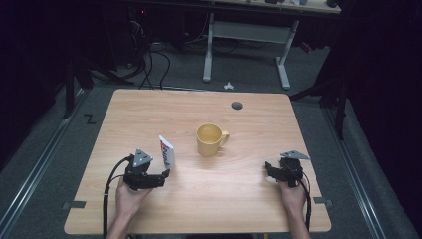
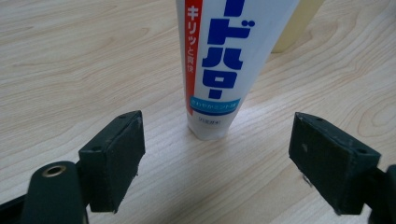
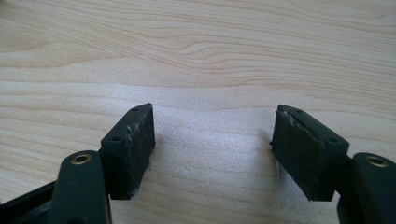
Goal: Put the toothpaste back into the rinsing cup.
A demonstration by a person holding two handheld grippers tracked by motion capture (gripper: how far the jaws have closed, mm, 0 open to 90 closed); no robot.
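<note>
standing just ahead of the left gripper's (image 2: 215,163) wide fingers (image 2: 114,158): tube (image 2: 224,65); right gripper's (image 3: 212,149) fingers gaping too.

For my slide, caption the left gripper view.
Open left gripper faces a white toothpaste tube lying on the wooden table, not touching it.

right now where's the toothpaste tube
In the high view the toothpaste tube lies left of centre on the table, just left of the yellow mug and right in front of the open left gripper, untouched.
</note>
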